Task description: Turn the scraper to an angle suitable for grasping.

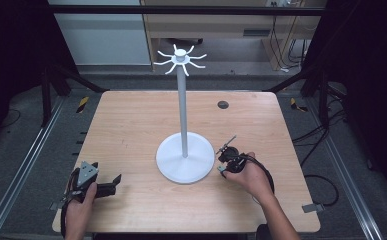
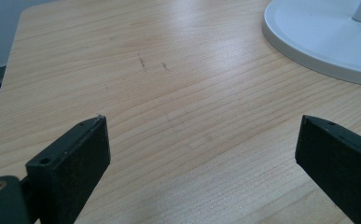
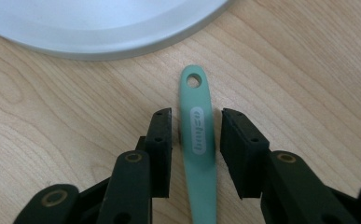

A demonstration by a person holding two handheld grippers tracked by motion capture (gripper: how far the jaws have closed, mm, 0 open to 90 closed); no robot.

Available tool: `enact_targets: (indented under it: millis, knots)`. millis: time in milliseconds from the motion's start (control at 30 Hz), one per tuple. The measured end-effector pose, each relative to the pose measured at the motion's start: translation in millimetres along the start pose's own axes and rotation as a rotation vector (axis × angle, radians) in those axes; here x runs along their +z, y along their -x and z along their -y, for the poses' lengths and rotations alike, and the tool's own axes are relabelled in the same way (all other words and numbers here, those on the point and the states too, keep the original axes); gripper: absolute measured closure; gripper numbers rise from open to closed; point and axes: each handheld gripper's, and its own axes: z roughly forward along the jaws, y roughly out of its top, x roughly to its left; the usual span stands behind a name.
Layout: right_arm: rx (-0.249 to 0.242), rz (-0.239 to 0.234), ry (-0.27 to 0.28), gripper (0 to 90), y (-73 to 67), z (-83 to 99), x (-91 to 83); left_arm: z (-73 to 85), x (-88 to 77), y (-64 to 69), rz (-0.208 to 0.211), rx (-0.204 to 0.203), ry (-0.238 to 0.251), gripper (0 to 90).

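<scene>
At the left of the pale wooden bench (image 1: 131,120) the left tool (image 1: 104,186) rests low near the front edge, its black jaws spread wide with nothing but bare wood grain between them in the left gripper view (image 2: 201,154); it is released and idle, pointing roughly toward the middle. In the middle stands the white metal hanging stand with a round flat base, a tall thin pole and a crown of curved hooks at the top (image 1: 183,125). Just to the right of that base, the right tool (image 1: 226,156) is down at the bench, and this is where the work is. The right gripper view shows a slim mint-green plastic utensil handle with a hanging hole at its tip (image 3: 197,135) lying flat on the wood between the two jaws of the right tool (image 3: 197,140), a sliver of gap showing on either side, so the pads are not pressing on it (straddling, not gripping, as far as I can see). The handle's long axis runs straight along the tool's own line, holed end pointing away toward the stand's base rim, close to it but apart. The right hand is plainly the nearer one; I'd judge the next move needs only a squeeze across the handle's narrow width.
</scene>
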Motion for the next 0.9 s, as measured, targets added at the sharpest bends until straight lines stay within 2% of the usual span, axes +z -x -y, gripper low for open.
enact_targets:
  millis: [233,500,667,733,767,900]
  knots:
    - [-0.011,-0.006,-0.007,72.4,2.8,-0.3,0.9,-0.1,0.3,0.6,0.0,0.003,0.001,2.8]
    - [0.002,-0.027,-0.014,74.0,5.3,-0.3,0.4,-0.1,0.5,0.7,0.002,0.001,0.0,2.8]
    - [0.029,-0.019,0.039,74.3,9.8,2.2,-8.7,0.0,0.5,0.3,0.002,0.002,-0.001,2.8]
    - [0.048,-0.019,0.094,74.3,11.6,4.3,-17.0,-0.1,0.7,0.7,0.002,0.001,-0.002,2.8]
    - [0.048,-0.019,0.094,74.3,11.6,4.3,-17.0,-0.1,0.7,0.9,0.002,0.002,-0.002,2.8]
    - [0.058,-0.007,0.179,74.3,16.0,8.7,-27.7,-0.2,0.6,1.3,0.003,0.005,-0.003,2.8]
